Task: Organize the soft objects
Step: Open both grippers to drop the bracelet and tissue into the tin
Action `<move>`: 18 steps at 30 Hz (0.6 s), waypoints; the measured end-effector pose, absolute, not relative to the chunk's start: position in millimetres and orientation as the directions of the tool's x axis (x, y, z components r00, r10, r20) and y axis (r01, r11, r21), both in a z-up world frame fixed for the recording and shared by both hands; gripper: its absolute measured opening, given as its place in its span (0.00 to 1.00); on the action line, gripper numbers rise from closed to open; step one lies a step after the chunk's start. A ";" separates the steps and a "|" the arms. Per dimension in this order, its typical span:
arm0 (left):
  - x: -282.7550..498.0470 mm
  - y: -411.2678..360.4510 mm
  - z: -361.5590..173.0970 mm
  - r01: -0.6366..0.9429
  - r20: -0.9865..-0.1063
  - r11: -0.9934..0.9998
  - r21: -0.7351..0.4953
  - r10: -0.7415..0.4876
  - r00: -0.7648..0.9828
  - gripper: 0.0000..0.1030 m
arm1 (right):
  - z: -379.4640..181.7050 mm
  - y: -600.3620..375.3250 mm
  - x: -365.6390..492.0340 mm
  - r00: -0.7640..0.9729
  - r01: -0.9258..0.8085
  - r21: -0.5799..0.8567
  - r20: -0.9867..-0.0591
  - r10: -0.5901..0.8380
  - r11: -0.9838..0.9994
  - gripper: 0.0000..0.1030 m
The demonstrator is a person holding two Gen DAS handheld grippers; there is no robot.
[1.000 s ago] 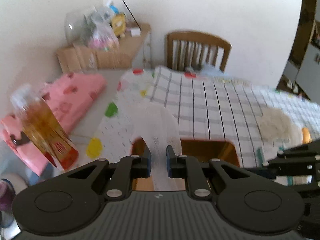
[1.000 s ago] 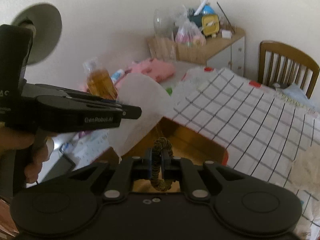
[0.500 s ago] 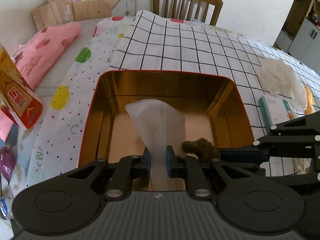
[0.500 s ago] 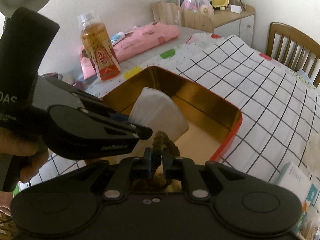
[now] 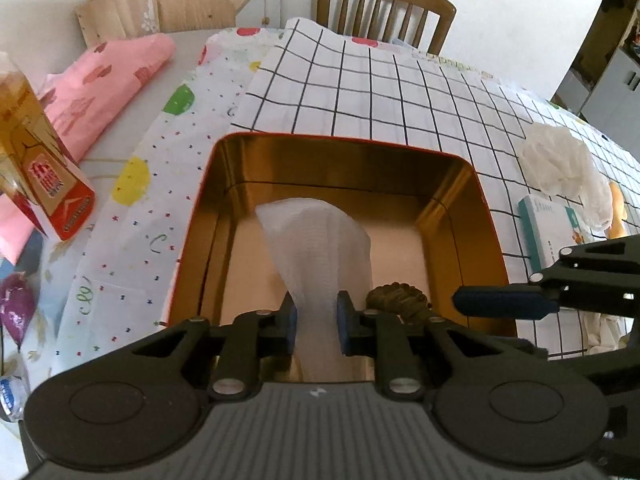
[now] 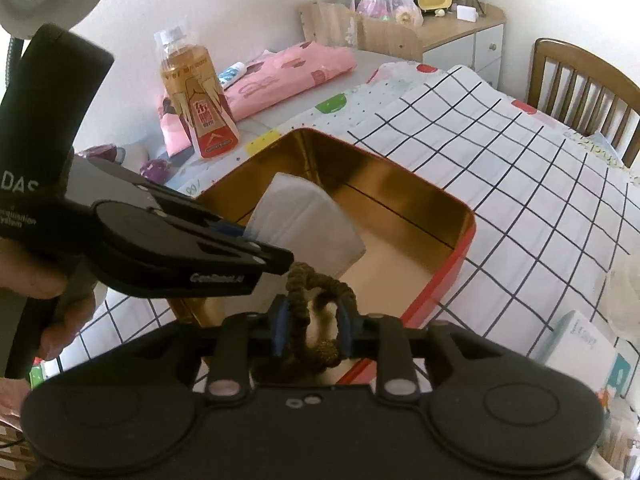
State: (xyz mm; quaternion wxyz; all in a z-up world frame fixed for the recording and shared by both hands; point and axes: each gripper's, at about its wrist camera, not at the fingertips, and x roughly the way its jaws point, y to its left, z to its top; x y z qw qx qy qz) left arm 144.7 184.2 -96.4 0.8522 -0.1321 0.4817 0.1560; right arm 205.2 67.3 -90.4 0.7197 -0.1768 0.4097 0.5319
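A red tin (image 5: pixel 340 140) with a gold inside sits on the checked tablecloth. My left gripper (image 5: pixel 318 320) reaches into it, and a white mesh cloth (image 5: pixel 320 248) fills the gap between its pads, fanning up over the tin floor. Its jaws are opening. In the right wrist view the same cloth (image 6: pixel 304 224) stands by the left gripper's fingers (image 6: pixel 256 244). My right gripper (image 6: pixel 312 326) is low over the tin's near rim (image 6: pixel 468 232) with a brown hair tie (image 6: pixel 316 284) looped between its pads, touching both. Its jaws are opening too. The tie (image 5: pixel 396 298) shows beside the left fingers.
A tea bottle (image 6: pixel 196 92) and a folded pink cloth (image 5: pixel 108 80) lie left of the tin. A crumpled white bag (image 5: pixel 560 164) and a small box (image 5: pixel 548 232) lie to its right. A wooden chair (image 5: pixel 384 4) stands beyond the table. A hand (image 6: pixel 52 300) holds the left gripper.
Both grippers came down into the tin, carrying the cloth and the hair tie. Both pairs of jaws have widened, and the tie's loop has spread out.
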 end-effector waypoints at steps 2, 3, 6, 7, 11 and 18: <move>141.9 184.1 -92.4 -0.399 -0.858 0.914 -0.073 0.147 0.492 0.29 | -85.7 64.1 205.2 0.107 -0.908 0.182 -0.771 0.628 0.377 0.31; 140.0 184.0 -89.6 -0.399 -0.854 0.914 -0.075 0.148 0.499 0.39 | -83.0 62.2 204.9 0.108 -0.907 0.185 -0.766 0.634 0.378 0.32; 133.7 181.3 -79.6 -0.400 -0.831 0.915 -0.059 0.178 0.528 0.67 | -74.6 56.2 203.0 0.120 -0.904 0.185 -0.754 0.646 0.384 0.36; 131.9 180.3 -76.2 -0.399 -0.824 0.915 -0.056 0.184 0.537 0.67 | -72.1 54.4 202.5 0.123 -0.904 0.184 -0.752 0.648 0.385 0.36; 125.0 177.7 -63.5 -0.396 -0.807 0.916 -0.063 0.187 0.561 0.67 | -59.4 42.4 197.8 0.147 -0.903 0.172 -0.740 0.657 0.395 0.39; 106.8 162.8 -38.7 -0.361 -0.765 0.931 -0.052 0.195 0.613 0.67 | -33.0 14.8 187.9 0.198 -0.888 0.162 -0.709 0.677 0.430 0.49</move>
